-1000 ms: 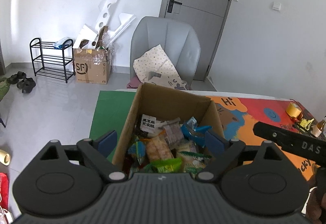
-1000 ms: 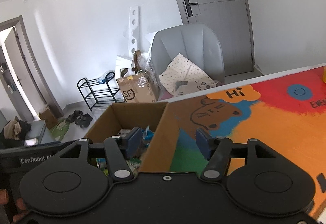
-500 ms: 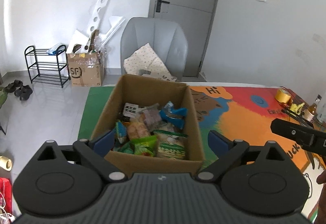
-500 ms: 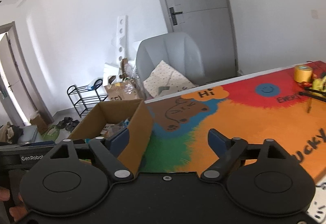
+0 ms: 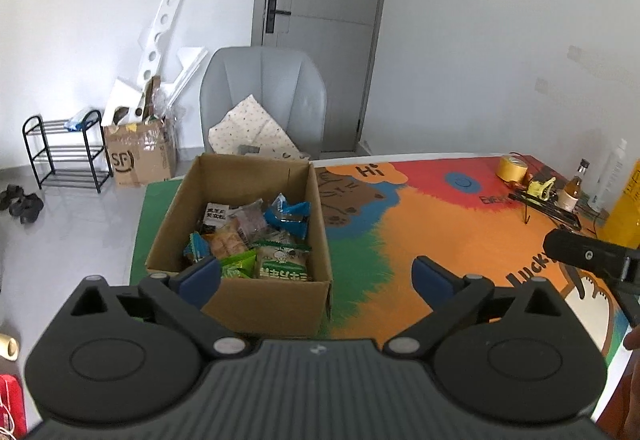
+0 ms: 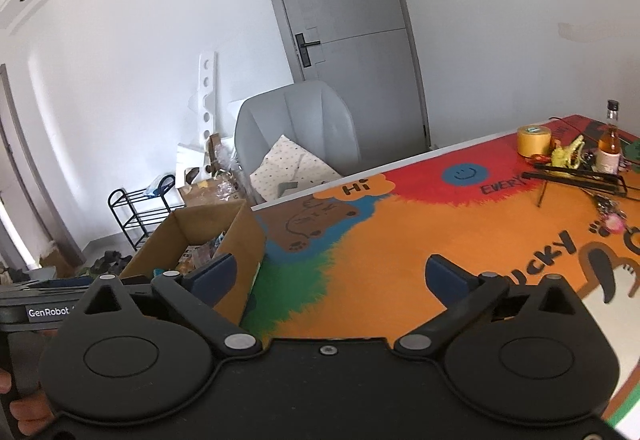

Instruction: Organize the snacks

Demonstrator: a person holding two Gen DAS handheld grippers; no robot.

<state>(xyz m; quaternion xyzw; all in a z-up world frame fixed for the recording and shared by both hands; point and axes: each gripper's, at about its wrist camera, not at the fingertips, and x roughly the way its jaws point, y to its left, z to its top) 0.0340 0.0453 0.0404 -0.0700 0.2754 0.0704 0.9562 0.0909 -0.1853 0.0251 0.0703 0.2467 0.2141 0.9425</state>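
Two grippers hang above the bench (image 5: 420, 224), both with jaws opening and nothing between them. A second ago the left gripper (image 5: 316, 276) sat close over the cardboard box (image 5: 256, 300), its jaws straddling the snack packets (image 5: 256, 236); now it has drawn back, so the whole box shows, with the left finger in front of the box's near left corner and the right finger over the bare orange mat. The snacks lie inside the box, which stands on the green end of the bench's painted mat, in front of the grey chair (image 5: 264, 96).

The right gripper (image 6: 332, 276) has pulled away as well. Earlier its jaws stood much narrower and framed the box's right wall; now they are spread wide, the left finger overlapping the box (image 6: 240, 252) at its near corner and the right finger over open mat. More of the bench's far end has come into sight: a yellow tape roll (image 6: 534, 140) and a bottle (image 6: 610, 144).
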